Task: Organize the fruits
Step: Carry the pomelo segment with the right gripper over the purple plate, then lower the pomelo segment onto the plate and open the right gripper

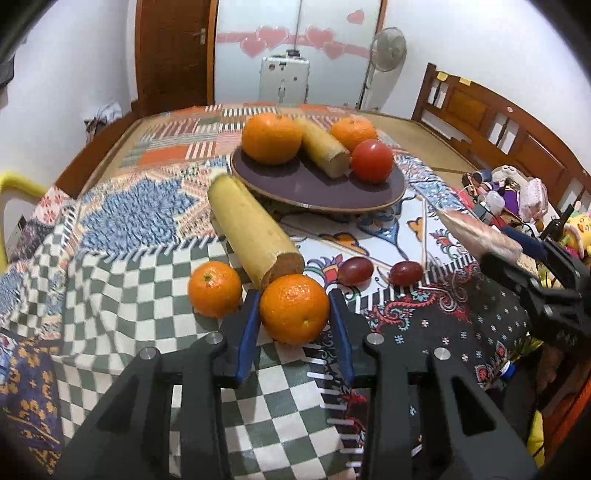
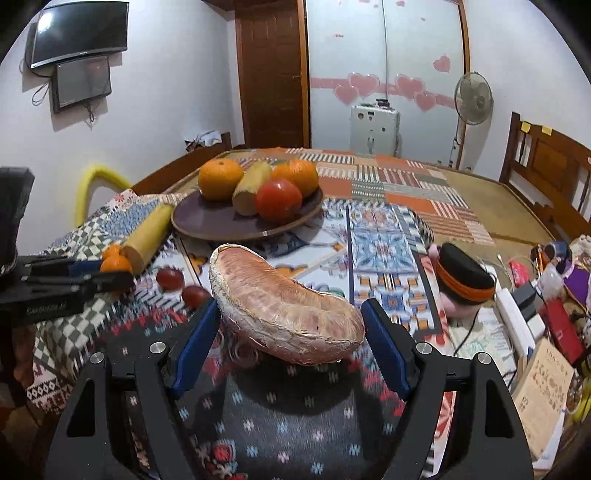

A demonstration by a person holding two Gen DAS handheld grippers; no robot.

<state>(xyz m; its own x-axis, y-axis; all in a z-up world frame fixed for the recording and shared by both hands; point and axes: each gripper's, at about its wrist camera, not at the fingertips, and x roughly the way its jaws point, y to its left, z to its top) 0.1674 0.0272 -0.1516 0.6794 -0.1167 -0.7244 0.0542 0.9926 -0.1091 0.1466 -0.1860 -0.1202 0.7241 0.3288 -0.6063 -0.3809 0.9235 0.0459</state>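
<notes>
Between the blue pads of the left gripper [image 1: 293,314] sits an orange [image 1: 294,308] on the patchwork cloth [image 1: 122,295]; the pads stand narrow and right at its sides, but whether they press on it cannot be told. Its far side touches the cut end of a yellow cane piece [image 1: 251,232], which hides part of the cloth behind. Just left lies a smaller orange [image 1: 215,288], and to the right two red grapes [image 1: 355,270], one beside the other. Farther off, a dark plate [image 1: 317,188] carries two oranges, another cane piece and a tomato [image 1: 372,161]; the right-hand orange there is half hidden behind cane and tomato. At the right edge of the left view the right gripper [image 2: 290,325] shows only as a black frame, with a blurred tip of its load. The right view shows that load plainly: a peeled pomelo segment [image 2: 288,314] clamped between widely spaced pads and raised off the cloth, covering much of the near table. That view alone shows a black cap with an orange band [image 2: 463,277], wall screens [image 2: 79,33] and clutter of books and boxes at the far right, cut off by the frame. The left gripper appears there only as a dark, blurred block at the left edge.
</notes>
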